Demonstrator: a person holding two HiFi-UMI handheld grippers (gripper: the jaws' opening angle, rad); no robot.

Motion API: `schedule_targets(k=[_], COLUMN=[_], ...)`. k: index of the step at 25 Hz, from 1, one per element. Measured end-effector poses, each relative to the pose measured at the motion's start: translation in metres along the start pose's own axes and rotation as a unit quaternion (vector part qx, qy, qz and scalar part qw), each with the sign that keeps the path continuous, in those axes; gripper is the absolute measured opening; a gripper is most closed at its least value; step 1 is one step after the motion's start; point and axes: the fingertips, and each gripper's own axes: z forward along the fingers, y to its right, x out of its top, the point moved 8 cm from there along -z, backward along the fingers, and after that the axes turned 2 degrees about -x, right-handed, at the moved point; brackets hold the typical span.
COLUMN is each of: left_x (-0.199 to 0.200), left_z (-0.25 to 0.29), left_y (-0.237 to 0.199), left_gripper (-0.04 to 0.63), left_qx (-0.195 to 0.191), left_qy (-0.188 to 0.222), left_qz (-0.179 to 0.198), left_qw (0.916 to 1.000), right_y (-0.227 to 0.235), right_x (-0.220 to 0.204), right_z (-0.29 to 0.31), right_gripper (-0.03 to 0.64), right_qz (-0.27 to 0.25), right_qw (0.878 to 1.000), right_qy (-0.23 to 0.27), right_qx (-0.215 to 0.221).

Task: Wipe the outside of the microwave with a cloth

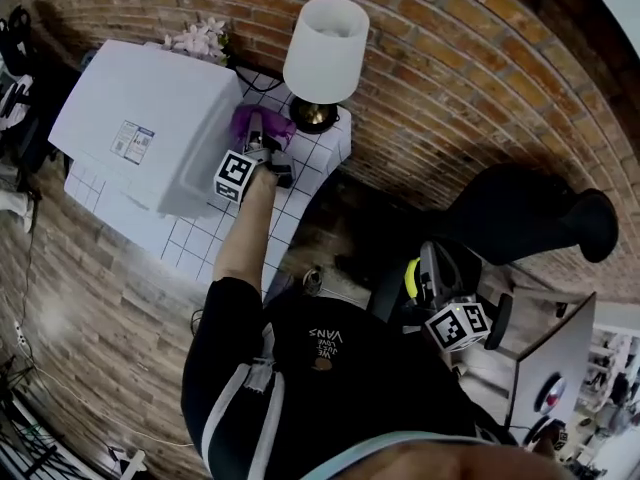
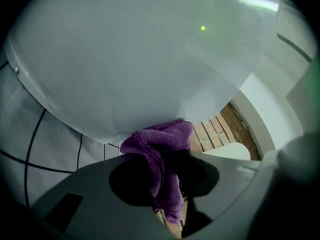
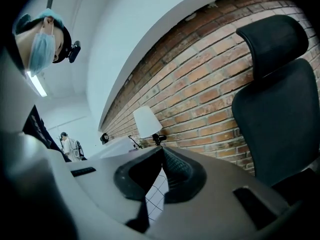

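Note:
The white microwave (image 1: 150, 128) stands on a white tiled table (image 1: 310, 163). A purple cloth (image 1: 258, 121) is bunched against the microwave's right side, near its back corner. My left gripper (image 1: 263, 140) is shut on it. In the left gripper view the cloth (image 2: 160, 154) hangs between the jaws and presses on the microwave's pale wall (image 2: 135, 59). My right gripper (image 1: 432, 270) hangs low at the right, away from the table. In the right gripper view the right gripper (image 3: 161, 153) is shut with nothing in it.
A lamp with a white shade (image 1: 324, 40) stands on the table's back corner, just right of the cloth. A brick wall (image 1: 450, 78) runs behind. A black office chair (image 3: 277, 104) stands at the right. Some flowers (image 1: 200, 38) sit behind the microwave.

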Motion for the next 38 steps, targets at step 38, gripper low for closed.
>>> schedule_targets(k=[38], left_x=[0.048], left_z=[-0.235], left_y=[-0.042], left_gripper=[0.129], left_qx=[0.108], left_qy=[0.181], left_qz=[-0.065], left_qw=[0.9754], right_y=[-0.053], right_x=[-0.006], right_z=[0.076], right_gripper=[0.0], right_qz=[-0.021], right_qw=[0.987], right_qy=[-0.054], right_qx=[0.151])
